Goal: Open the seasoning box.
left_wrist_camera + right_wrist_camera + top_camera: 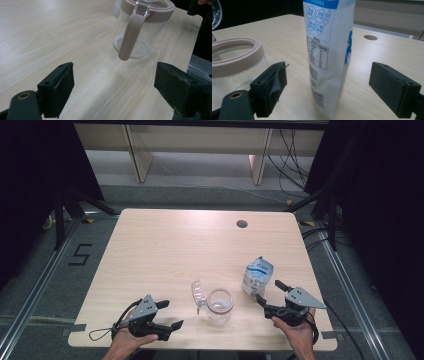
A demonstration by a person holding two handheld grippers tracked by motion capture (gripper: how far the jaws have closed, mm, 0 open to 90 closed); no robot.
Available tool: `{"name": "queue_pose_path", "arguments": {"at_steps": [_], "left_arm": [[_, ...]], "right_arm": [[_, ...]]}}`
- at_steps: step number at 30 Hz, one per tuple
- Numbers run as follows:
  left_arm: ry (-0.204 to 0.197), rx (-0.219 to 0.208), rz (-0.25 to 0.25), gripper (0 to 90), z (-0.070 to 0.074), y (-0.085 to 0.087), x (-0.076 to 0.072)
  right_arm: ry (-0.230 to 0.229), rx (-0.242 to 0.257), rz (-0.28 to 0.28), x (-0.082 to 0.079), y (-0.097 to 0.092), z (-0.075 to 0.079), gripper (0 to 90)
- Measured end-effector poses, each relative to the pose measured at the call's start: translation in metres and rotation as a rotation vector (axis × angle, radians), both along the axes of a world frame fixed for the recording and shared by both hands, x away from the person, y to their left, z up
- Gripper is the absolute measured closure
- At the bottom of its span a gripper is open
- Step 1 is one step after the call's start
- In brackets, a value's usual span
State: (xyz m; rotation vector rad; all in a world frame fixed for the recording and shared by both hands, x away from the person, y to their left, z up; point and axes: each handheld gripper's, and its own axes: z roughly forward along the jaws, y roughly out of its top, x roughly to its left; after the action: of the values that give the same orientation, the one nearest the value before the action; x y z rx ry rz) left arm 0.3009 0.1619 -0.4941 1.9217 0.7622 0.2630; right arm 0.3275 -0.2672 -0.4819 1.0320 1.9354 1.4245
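We see a pale wooden table [165, 255] with rounded corners and a round cable hole [242, 224] near its far edge. On it stands a clear glass jar [220, 306] with a beige rim and handle, its transparent lid [197, 294] hinged open. Near it, an upright white-and-blue plastic bag [257, 276].

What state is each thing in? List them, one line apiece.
Jar: upright, lid open.
Lid: swung up beside the rim.
Bag: standing upright, top closed.
Left tongs: open, holding nothing.
Right tongs: open, bag ahead of them, not gripped.
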Motion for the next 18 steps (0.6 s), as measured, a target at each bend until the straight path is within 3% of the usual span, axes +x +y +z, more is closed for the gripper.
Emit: {"name": "queue_pose_path", "arguments": {"at_steps": [1, 2, 4, 6, 10, 11, 12, 18], "left_arm": [[-0.005, 0.002, -0.012, 15.8, 0.0, 0.0, 0.001], [-0.003, -0.001, -0.016, 15.8, -0.001, 0.0, 0.001], [-0.007, 0.004, -0.024, 15.8, -0.001, -0.001, 0.001], [-0.005, 0.007, -0.022, 15.8, -0.001, -0.001, 0.0], [-0.005, 0.009, -0.022, 15.8, -0.002, -0.001, 0.0], [-0.006, 0.009, -0.022, 15.8, -0.002, -0.001, 0.0], [-0.005, 0.011, -0.021, 15.8, -0.002, -0.002, 0.0], [0.0, 0.007, -0.029, 15.8, -0.003, -0.003, 0.0]], "right_arm": [[-0.002, 0.003, 0.021, 0.003, 0.001, -0.001, 15.6], [0.004, -0.016, 0.004, 0.003, 0.001, -0.002, 15.6], [0.008, -0.021, 0.042, 0.008, 0.003, -0.003, 15.6], [0.009, -0.022, 0.01, 0.009, 0.007, -0.004, 15.6], [-0.006, -0.035, 0.03, 0.016, 0.011, -0.007, 15.6], [0.01, -0.039, 0.038, 0.017, 0.011, -0.008, 15.6], [-0.016, -0.057, 0.02, 0.018, 0.012, -0.008, 15.6], [0.023, -0.025, 0.046, 0.025, 0.017, -0.013, 15.7]]}}
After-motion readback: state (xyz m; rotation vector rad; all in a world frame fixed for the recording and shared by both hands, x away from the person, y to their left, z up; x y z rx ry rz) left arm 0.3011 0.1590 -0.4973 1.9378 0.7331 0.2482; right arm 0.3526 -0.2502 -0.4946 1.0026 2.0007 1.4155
